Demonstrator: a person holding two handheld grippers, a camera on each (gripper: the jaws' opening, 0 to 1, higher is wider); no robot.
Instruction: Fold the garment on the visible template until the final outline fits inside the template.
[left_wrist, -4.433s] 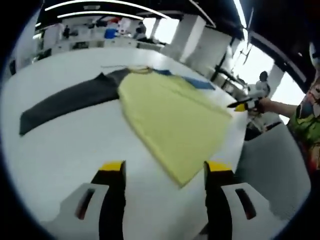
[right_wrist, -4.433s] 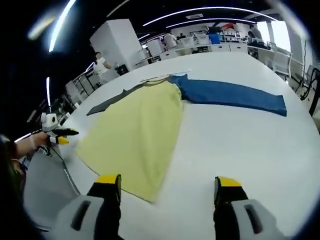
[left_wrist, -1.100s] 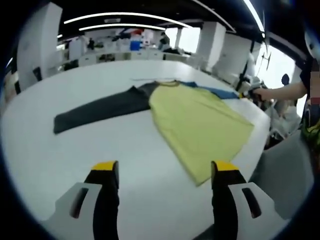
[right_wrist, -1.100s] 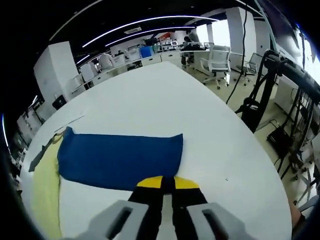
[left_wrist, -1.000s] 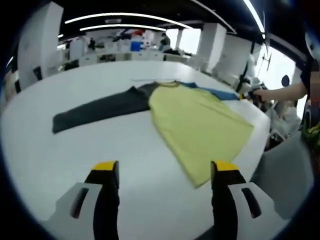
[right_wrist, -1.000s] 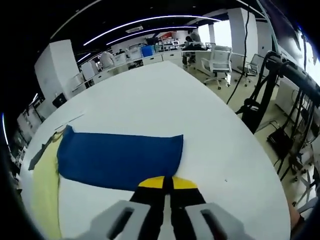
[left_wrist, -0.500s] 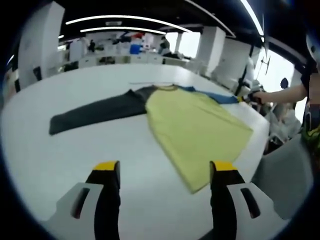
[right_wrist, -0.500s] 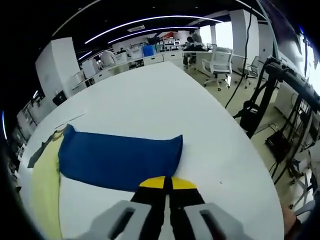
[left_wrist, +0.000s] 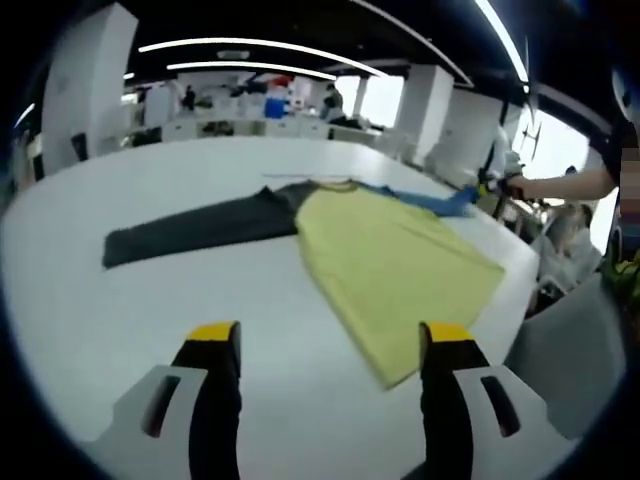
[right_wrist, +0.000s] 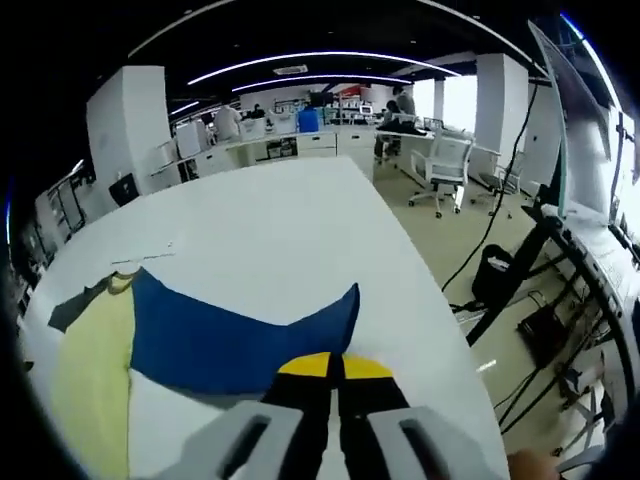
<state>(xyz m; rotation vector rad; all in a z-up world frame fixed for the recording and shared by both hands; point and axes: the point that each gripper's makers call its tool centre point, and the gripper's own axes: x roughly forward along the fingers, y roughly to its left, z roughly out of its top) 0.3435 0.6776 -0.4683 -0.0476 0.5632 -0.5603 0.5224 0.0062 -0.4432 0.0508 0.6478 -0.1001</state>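
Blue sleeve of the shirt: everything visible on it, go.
The blue sleeve is soft matte fabric, joined to the yellow shirt body near the collar. It spreads out over the white table. Its cuff end is pinched in the shut right gripper and lifted, so the upper edge sags in a curve. In the left gripper view it appears as a blue strip rising toward that gripper.

The garment (left_wrist: 390, 262) lies on the table (left_wrist: 120, 310), one sleeve (right_wrist: 235, 340) apparently lifted off it by the right gripper (right_wrist: 335, 368).

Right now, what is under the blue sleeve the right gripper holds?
The right gripper has the blue sleeve raised at its cuff. White table shows around it. Anything beneath the cloth is covered.
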